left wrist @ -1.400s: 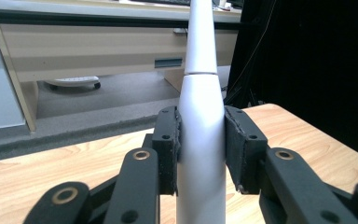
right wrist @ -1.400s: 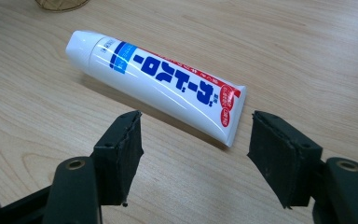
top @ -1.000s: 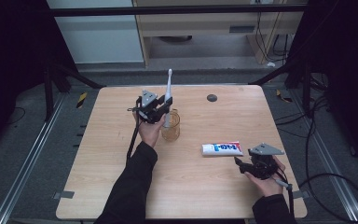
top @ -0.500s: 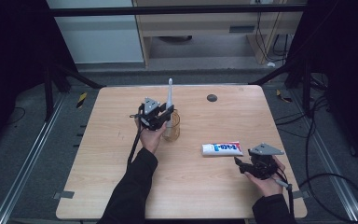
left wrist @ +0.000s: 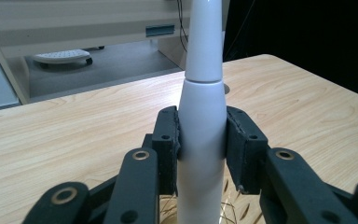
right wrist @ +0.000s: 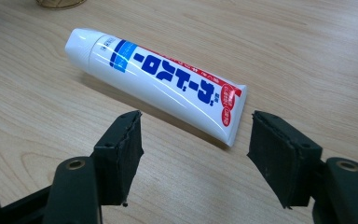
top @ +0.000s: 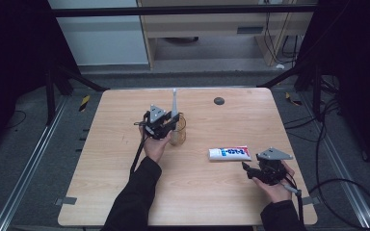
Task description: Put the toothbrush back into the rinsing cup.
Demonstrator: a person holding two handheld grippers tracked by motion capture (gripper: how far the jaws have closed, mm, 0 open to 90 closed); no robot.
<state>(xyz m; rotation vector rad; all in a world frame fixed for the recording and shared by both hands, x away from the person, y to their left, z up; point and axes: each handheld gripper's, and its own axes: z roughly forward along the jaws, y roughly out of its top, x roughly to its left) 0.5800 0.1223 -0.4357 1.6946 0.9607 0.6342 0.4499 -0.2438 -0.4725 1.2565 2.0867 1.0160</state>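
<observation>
My left gripper [top: 166, 126] is shut on a white electric toothbrush [left wrist: 203, 121], held upright with both pads pressed on its handle. The toothbrush [top: 174, 105] stands in or just over a clear amber glass cup [top: 178, 131] near the table's middle; the cup's rim [left wrist: 193, 212] shows beneath the jaws. A white toothpaste tube [top: 229, 153] with blue and red print lies flat at the right. My right gripper [top: 250, 169] rests low just short of the tube's crimped end, open, with nothing between its jaws. In the right gripper view the tube [right wrist: 154, 77] lies diagonally ahead of that gripper [right wrist: 193, 144].
The wooden table [top: 115, 183] has a small dark round hole [top: 218, 101] near its far edge. Black frame posts and cables flank both sides. A shelf unit stands beyond the far edge.
The left gripper has drifted slightly and brought the toothbrush from a tilt to upright at the cup. The right gripper has stayed still.
</observation>
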